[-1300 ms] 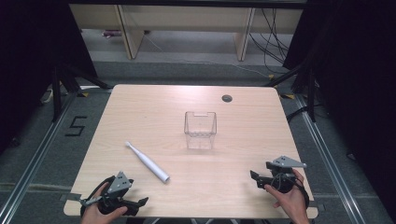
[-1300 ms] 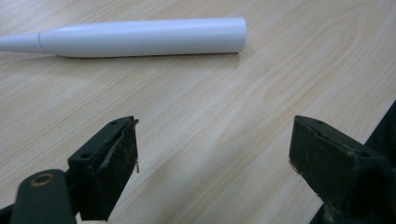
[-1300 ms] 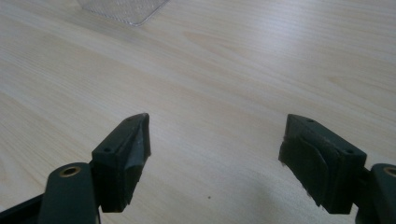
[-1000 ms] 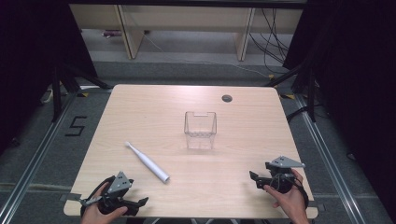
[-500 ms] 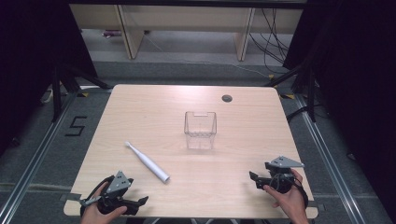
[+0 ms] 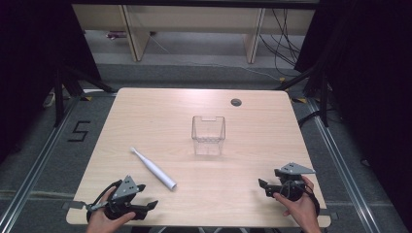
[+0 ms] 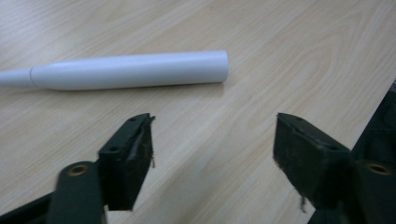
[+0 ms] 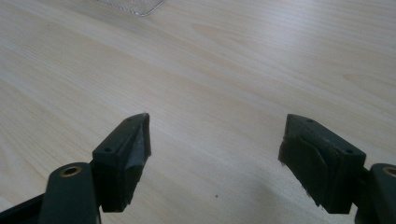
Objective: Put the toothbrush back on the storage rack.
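Observation:
A white electric toothbrush [image 6: 154,169] lies flat on the wooden table [image 6: 160,116], left of centre, its thin head pointing to the far left. In the left gripper view its thick handle [image 7: 130,70] lies across the table just beyond my jaws. My left gripper [image 6: 148,195] [image 7: 212,140] rests at the table's near left corner, open; its jaws have just been closing a little with nothing between them. A clear square container [image 6: 208,134] stands upright at mid-table. My right gripper [image 6: 265,188] [image 8: 215,140] sits at the near right, open over bare wood.
A round cable hole [image 6: 236,102] sits near the table's far edge. The container's base corner [image 8: 130,4] shows at the top of the right gripper view. Wooden frames [image 6: 133,34] stand on the floor behind the table; dark curtains flank both sides.

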A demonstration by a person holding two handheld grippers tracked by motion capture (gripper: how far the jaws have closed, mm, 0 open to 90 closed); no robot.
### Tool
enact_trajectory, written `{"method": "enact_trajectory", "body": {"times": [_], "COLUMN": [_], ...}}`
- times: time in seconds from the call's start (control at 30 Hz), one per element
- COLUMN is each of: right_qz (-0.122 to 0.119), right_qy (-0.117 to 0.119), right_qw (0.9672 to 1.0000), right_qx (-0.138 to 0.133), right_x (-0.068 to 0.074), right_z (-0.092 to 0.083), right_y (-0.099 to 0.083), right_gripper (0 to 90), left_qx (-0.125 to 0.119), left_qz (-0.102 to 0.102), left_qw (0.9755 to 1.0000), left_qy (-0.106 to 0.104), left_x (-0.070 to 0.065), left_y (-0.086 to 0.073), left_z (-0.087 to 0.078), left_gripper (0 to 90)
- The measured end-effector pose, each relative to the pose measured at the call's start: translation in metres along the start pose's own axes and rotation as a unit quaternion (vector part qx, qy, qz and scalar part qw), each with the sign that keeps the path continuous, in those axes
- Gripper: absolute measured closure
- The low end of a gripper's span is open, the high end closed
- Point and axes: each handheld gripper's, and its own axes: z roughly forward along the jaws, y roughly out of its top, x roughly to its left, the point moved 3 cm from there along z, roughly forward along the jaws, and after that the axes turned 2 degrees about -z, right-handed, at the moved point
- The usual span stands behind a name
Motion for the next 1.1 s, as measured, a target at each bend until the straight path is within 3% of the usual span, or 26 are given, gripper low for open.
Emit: {"method": "enact_trajectory", "body": {"times": [0.17, 0.3, 0.33, 0.37, 0.43, 0.53, 0.6, 0.8, 0.93, 1.1], "right_qz": [0.012, 0.01, 0.01, 0.006, 0.005, 0.007, 0.017, 0.016, 0.019, 0.012], "right_qy": [-0.004, 0.009, 0.002, 0.01, 0.01, 0.012, 0.011, 0.014, 0.015, 0.017], "right_qw": [0.9999, 0.9998, 0.9999, 0.9999, 0.9999, 0.9999, 0.9997, 0.9997, 0.9996, 0.9997], "right_qx": [0.007, 0.014, 0.013, 0.012, 0.006, 0.008, 0.012, 0.012, 0.013, 0.011], "right_x": [0.002, 0.003, 0.003, 0.003, 0.003, 0.004, 0.006, 0.005, 0.006, 0.004], "right_z": [-0.001, 0.0, -0.001, 0.001, 0.002, 0.002, 0.002, 0.002, 0.002, 0.003], "right_y": [0.0, -0.001, -0.001, -0.001, -0.001, -0.001, -0.001, -0.001, -0.001, -0.001], "right_gripper": [24.6, 24.7, 24.6, 24.7, 24.7, 24.7, 24.8, 24.8, 24.8, 24.7], "left_qx": [-0.001, -0.015, -0.014, -0.016, -0.016, -0.017, -0.013, -0.013, -0.013, -0.013], "left_qz": [0.019, 0.022, 0.027, 0.034, 0.041, 0.056, 0.069, 0.066, 0.052, 0.048], "left_qw": [0.9998, 0.9996, 0.9995, 0.9993, 0.999, 0.9982, 0.9974, 0.9974, 0.998, 0.9981], "left_qy": [-0.007, 0.007, 0.003, 0.0, 0.002, -0.012, -0.018, -0.026, -0.034, -0.035], "left_x": [-0.001, -0.001, -0.002, -0.003, -0.003, -0.007, -0.008, -0.006, -0.004, 0.001], "left_y": [0.007, 0.013, 0.015, 0.019, 0.022, 0.029, 0.035, 0.047, 0.052, 0.058], "left_z": [-0.001, 0.0, 0.001, 0.004, 0.005, 0.01, 0.013, 0.023, 0.031, 0.038], "left_gripper": [41.6, 57.1, 59.8, 66.3, 72.2, 78.6, 81.0, 86.2, 86.6, 86.9]}}
